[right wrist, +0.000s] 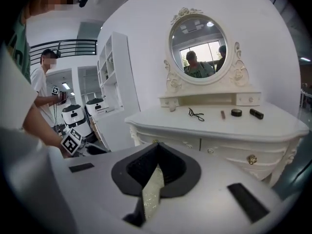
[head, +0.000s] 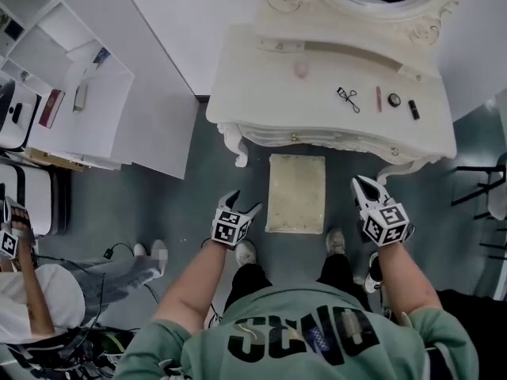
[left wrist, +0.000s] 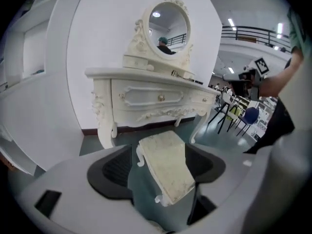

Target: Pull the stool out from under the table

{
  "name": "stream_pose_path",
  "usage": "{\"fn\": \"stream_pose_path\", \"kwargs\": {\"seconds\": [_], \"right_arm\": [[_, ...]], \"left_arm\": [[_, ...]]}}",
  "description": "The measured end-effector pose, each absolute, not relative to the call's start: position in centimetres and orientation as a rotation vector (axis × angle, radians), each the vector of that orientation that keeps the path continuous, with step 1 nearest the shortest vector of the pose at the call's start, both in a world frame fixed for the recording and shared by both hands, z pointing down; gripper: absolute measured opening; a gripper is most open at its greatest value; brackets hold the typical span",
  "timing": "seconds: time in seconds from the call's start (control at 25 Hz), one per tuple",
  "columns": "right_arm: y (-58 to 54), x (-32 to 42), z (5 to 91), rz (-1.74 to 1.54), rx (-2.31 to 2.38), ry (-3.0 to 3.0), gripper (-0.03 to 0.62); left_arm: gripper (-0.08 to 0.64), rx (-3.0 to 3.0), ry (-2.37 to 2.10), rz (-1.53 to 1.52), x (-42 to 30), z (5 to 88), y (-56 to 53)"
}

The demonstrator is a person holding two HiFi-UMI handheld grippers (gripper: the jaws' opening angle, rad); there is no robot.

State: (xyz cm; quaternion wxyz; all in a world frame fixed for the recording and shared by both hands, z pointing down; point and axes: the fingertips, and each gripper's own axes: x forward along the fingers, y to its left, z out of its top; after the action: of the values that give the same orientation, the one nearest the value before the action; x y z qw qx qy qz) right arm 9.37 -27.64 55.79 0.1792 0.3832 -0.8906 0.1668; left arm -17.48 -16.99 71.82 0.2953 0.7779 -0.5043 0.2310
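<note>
The cream rectangular cushioned stool [head: 296,192] stands on the grey-blue floor [head: 198,188] just in front of the white carved dressing table [head: 253,93]. Its far short edge lies close beside the table's front edge, and nearly all of its seat shows clear of the tabletop. My shoes sit near its near end, one on each side. My left gripper [head: 242,202] hangs to the stool's left, not touching it, with its jaws spread wide; looking along them I see the stool's seat and one curled white leg framed in the gap. My right gripper [head: 359,184] hangs to the stool's right, also apart from it, with its jaws pressed together at the tips, leaving only a thin slit through which a strip of pale fabric shows. A black eyelash curler [head: 347,97] lies on the tabletop.
</note>
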Motion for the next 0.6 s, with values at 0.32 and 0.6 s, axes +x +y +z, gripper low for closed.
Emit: {"fn": "stream_pose_path", "kwargs": {"seconds": [0.32, 0.6], "right_arm": [[-27.1, 5.9, 47.6, 0.417, 0.95, -2.589, -0.008], [-27.1, 3.1, 40.6, 0.363, 0.963, -2.637, -0.008]], "left_arm": [[0.236, 2.268, -1.416, 0.389, -17.4, 53.8, -21.9], [0.14, 2.453, -1.41, 0.175, -18.1, 40.8, -23.8]]}}
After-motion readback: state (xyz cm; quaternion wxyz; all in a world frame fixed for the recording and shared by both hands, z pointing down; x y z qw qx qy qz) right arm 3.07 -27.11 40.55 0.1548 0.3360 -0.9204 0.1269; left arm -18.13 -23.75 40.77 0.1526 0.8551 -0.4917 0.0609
